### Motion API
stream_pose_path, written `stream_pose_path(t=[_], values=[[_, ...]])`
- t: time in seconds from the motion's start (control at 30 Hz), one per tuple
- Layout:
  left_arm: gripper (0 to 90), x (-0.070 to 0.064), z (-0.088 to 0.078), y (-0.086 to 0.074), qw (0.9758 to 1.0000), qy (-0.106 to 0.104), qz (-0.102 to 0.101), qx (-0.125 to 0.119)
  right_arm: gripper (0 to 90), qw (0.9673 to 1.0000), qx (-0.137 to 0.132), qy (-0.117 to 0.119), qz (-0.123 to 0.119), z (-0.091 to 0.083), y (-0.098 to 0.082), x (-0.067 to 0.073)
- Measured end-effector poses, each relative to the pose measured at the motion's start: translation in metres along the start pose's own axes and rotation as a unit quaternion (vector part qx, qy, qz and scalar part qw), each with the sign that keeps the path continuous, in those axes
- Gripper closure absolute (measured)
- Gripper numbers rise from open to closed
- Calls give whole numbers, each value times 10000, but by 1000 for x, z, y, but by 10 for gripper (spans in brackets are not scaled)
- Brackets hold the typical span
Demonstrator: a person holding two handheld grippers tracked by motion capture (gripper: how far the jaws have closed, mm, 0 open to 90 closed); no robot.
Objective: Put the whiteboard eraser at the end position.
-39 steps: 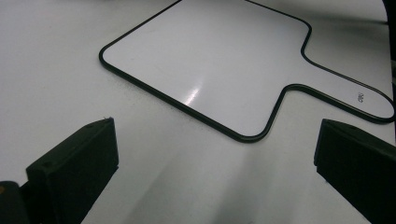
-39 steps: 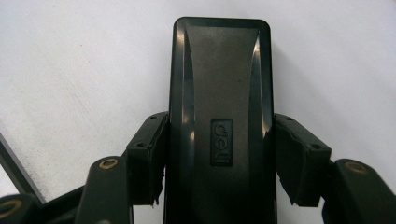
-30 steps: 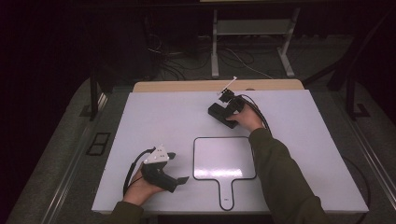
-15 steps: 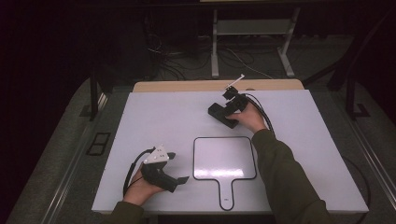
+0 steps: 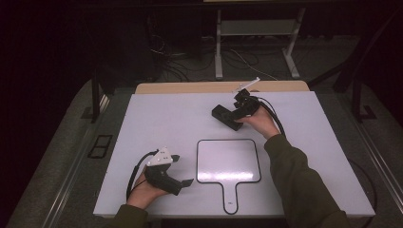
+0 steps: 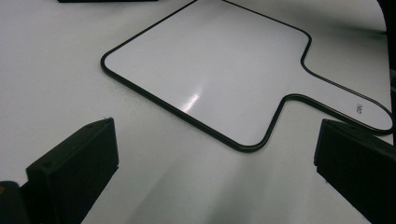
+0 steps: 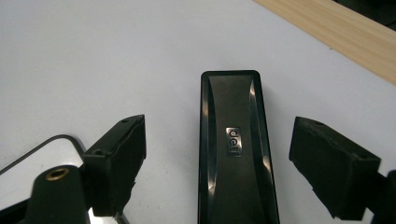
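A black eraser lies flat on the white table at the back right, seen from above as the eraser. My right gripper straddles it; the jaws have just been opening and stand clear of both its sides. A hand holds that right gripper at the eraser's right end. A small whiteboard with a black rim and a handle lies front centre. My left gripper rests on the table left of it, open, facing the whiteboard with nothing between its jaws.
A wooden strip runs along the table's far edge, close behind the eraser. Cables and a metal stand are on the floor beyond. A corner of the whiteboard lies left of my right gripper.
The right gripper's jaws have spread apart from the eraser, and the hand has drawn back a little to the right and up. The left gripper has not moved.
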State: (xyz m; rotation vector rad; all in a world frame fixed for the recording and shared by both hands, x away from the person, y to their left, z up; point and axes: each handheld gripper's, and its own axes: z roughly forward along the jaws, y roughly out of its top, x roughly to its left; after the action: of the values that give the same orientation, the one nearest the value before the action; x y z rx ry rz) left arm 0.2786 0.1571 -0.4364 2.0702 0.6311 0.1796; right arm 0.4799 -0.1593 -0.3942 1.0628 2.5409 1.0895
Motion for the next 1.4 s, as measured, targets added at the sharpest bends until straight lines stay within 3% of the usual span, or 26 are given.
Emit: stream_pose_path(t=[0.3,0.63,0.9,1.0,1.4], values=[[0,-1,0,-1,10000,-29,-37,19,141,9995,-306,82,-45,-17,-15,9],[0,-3,0,-1,10000,-36,4,32,119,9989,-466,-28,-62,-32,-38,20],[0,-3,1,-1,10000,-40,-10,26,94,9980,-607,108,-134,-44,-56,29],[0,-3,1,-1,10000,-39,-5,36,22,9981,-593,6,-176,-46,-62,34],[0,-4,0,-1,10000,-34,4,17,22,9979,-627,57,-124,-59,-95,48]])
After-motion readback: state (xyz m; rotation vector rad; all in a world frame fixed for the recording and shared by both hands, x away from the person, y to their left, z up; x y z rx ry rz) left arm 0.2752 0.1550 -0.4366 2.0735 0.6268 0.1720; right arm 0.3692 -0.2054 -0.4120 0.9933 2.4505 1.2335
